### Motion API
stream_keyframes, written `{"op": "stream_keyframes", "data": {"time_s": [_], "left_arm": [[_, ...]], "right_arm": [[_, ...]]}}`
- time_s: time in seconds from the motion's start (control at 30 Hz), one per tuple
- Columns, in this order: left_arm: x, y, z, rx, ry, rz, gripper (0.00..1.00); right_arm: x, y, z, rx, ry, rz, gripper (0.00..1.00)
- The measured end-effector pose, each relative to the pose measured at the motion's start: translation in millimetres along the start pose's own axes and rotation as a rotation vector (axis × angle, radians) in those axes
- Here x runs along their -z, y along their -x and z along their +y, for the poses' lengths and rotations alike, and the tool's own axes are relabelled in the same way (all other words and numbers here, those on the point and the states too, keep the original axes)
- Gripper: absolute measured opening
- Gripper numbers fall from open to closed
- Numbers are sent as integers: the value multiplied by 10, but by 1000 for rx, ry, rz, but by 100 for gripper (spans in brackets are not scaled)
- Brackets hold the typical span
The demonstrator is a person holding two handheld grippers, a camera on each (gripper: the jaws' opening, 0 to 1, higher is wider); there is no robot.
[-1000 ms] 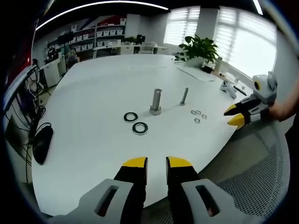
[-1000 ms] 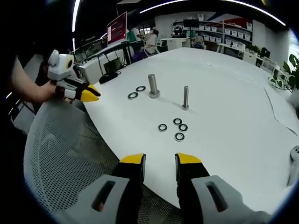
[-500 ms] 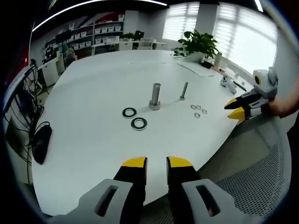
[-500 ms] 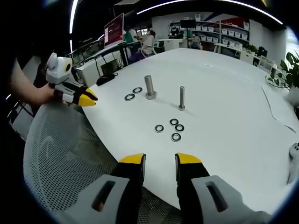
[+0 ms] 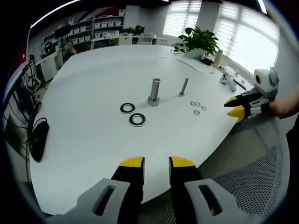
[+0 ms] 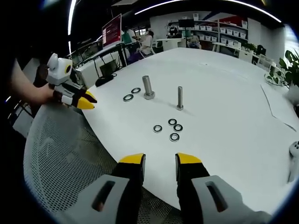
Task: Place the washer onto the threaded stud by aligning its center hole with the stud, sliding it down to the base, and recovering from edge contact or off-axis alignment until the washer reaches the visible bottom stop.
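Note:
On the white table (image 5: pixel 93 154) a thick threaded stud (image 5: pixel 154 92) stands upright, with a thinner stud (image 5: pixel 183 87) to its right. Two large washers (image 5: pixel 127 108) (image 5: pixel 137 119) lie flat left of the thick stud. Several small washers (image 5: pixel 196 106) lie by the thin stud. My left gripper (image 5: pixel 157 163) hovers open and empty over the near table edge. The right gripper view has the thick stud (image 6: pixel 148 87), thin stud (image 6: pixel 179 98), large washers (image 6: pixel 128 98) and small washers (image 6: pixel 174 137). My right gripper (image 6: pixel 160 161) is open and empty, also seen at the table's edge (image 5: pixel 239 107).
A white mesh chair (image 6: pixel 60 154) sits under both grippers at the table's rim. A black object (image 5: pixel 38 140) lies at the table's left edge. A potted plant (image 5: pixel 201 42) and a small white item (image 5: pixel 227 83) stand at the far right. The left gripper (image 6: pixel 84 100) is held by a hand.
Both views have shifted slightly with the hands. Studs and washers lie where they were, and both grippers stay open and empty.

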State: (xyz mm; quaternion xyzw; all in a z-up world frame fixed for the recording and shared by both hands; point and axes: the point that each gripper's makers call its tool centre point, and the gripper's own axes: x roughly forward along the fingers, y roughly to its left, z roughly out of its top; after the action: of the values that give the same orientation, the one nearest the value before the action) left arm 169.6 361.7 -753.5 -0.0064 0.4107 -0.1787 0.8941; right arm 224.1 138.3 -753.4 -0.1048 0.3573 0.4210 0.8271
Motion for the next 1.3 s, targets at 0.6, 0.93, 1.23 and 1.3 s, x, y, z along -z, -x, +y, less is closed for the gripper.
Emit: {"op": "stream_keyframes", "data": {"time_s": [0.6, 0.93, 1.23, 1.3], "left_arm": [[-366, -521, 175, -29, -129, 133, 28], [-440, -755, 239, -46, -196, 209, 32], [-450, -877, 298, -50, -284, 278, 31], [-470, -889, 306, -50, -309, 281, 31]], "right_arm": [[-26, 10, -24, 9, -12, -15, 29], [-39, 14, -36, 14, -17, -23, 29], [-56, 27, -57, 24, -24, -34, 29], [-54, 25, -57, 24, -23, -32, 29]]}}
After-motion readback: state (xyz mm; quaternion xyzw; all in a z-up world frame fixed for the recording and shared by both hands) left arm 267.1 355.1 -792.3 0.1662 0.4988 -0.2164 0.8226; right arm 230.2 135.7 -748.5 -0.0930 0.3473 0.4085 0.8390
